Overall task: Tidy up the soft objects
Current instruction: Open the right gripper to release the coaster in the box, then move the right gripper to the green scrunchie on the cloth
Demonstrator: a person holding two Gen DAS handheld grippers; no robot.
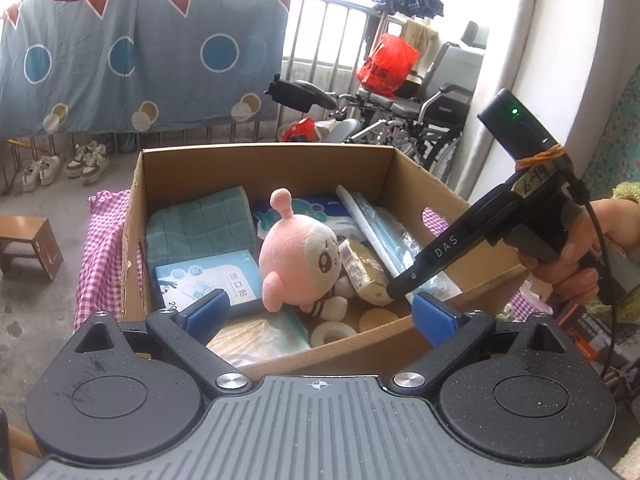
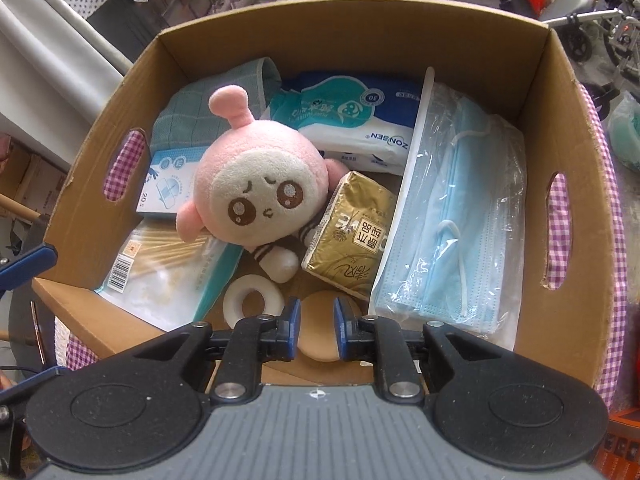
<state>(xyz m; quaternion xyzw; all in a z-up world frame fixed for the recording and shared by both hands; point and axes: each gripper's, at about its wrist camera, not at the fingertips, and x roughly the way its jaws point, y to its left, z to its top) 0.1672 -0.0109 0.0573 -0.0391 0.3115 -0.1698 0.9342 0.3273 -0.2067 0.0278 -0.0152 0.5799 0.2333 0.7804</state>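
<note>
Right wrist view: we look down into an open cardboard box [image 2: 560, 128] on a pink checked cloth. Our right gripper [image 2: 317, 320] sits low at the near wall, its blue pads narrowed around a tan round puff [image 2: 318, 344]; we cannot tell whether they actually pinch it. Just left of the puff lies a white foam ring [image 2: 253, 300]. A pink plush toy [image 2: 256, 192] lies face up in the middle, touching a gold tissue pack [image 2: 352, 236] on its right. A bag of blue masks [image 2: 460, 216] fills the right side, a wipes pack [image 2: 352, 120] sits at the back, and a green towel [image 2: 188, 120] at back left.

In the left wrist view, our left gripper [image 1: 320, 312] hangs wide open above the near edge, holding nothing.

We judge the puff light, thin and squashy; a gentle pinch across its edge should hold it. The plush looks light and yielding, best taken by the head or stalk. The mask bag looks slippery.
</note>
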